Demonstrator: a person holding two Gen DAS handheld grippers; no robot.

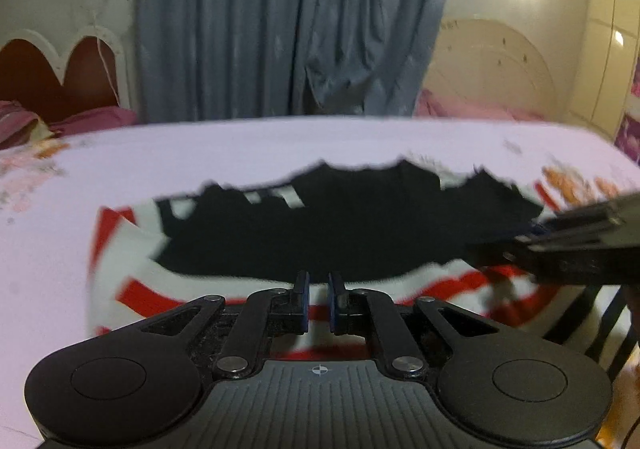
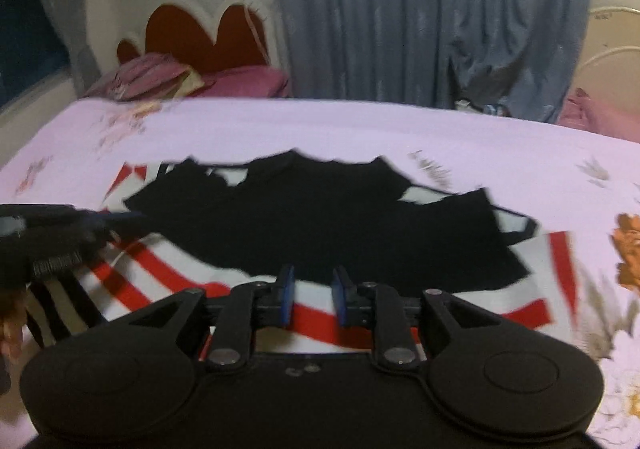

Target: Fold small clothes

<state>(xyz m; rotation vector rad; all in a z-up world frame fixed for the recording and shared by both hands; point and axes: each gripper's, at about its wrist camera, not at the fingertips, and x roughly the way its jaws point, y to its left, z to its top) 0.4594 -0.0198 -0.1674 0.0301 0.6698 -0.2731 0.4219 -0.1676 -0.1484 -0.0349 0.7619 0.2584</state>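
A small black garment (image 1: 328,225) lies spread on a white mat with red stripes (image 1: 136,289) on the bed. It also shows in the right wrist view (image 2: 320,225), on the same mat (image 2: 168,269). My left gripper (image 1: 319,281) hovers just before the garment's near edge, its jaws a small gap apart and empty. My right gripper (image 2: 313,281) is open and empty over the near edge. The right gripper enters the left wrist view at the right (image 1: 532,229), by the garment's right end. The left gripper shows at the left of the right wrist view (image 2: 120,215).
The bed has a pale pink sheet (image 1: 240,149) with flower prints. Grey curtains (image 1: 296,21) hang behind it. A red heart-shaped headboard (image 2: 200,37) and pink pillows (image 2: 248,83) stand at the back left. Black bars (image 1: 592,313) show at the mat's right edge.
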